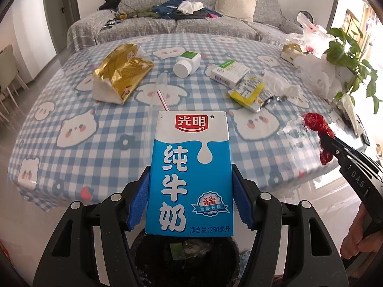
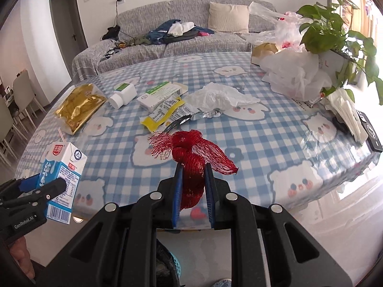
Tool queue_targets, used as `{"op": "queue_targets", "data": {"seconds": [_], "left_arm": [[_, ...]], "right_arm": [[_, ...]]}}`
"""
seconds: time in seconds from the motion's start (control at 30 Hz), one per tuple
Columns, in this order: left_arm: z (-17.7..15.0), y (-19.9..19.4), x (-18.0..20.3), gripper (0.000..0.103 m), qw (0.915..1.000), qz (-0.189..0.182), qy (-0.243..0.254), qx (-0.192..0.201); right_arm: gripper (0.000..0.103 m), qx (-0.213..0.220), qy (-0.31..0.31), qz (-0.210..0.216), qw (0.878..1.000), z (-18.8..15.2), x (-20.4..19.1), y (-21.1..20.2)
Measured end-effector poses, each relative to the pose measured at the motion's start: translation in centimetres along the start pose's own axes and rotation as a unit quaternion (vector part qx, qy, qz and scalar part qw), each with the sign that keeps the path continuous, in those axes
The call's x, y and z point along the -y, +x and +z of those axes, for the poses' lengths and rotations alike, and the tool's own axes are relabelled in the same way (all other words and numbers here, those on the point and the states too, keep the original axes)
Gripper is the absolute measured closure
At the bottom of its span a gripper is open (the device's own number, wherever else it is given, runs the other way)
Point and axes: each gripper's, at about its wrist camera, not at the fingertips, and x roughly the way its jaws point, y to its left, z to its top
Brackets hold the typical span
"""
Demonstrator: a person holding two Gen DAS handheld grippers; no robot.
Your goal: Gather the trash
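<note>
Left gripper (image 1: 189, 196): clamped on upright blue-and-white milk carton (image 1: 191, 167), red-striped straw (image 1: 162, 100) in top.
Right gripper (image 2: 192, 186): clamped on bunched red mesh net (image 2: 194, 157), frayed end.

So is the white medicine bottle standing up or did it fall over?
Fallen over. The white bottle lies on its side on the checked tablecloth, its round cap facing the camera in the left wrist view.

Grey sofa (image 1: 172, 24), cream pillow (image 1: 235, 2), potted plant (image 2: 335, 31)
</note>
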Motion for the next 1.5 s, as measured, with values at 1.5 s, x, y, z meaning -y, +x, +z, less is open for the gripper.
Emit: {"op": "queue_targets", "data": {"seconds": [1.5], "left_arm": [[-15.5,0.3,0.1,0.041,0.9974,-0.007,-0.006,-0.071]], "right_arm": [[0.086,-0.063,-0.005,-0.018,0.998,-15.7,-0.8,-1.6]]}}
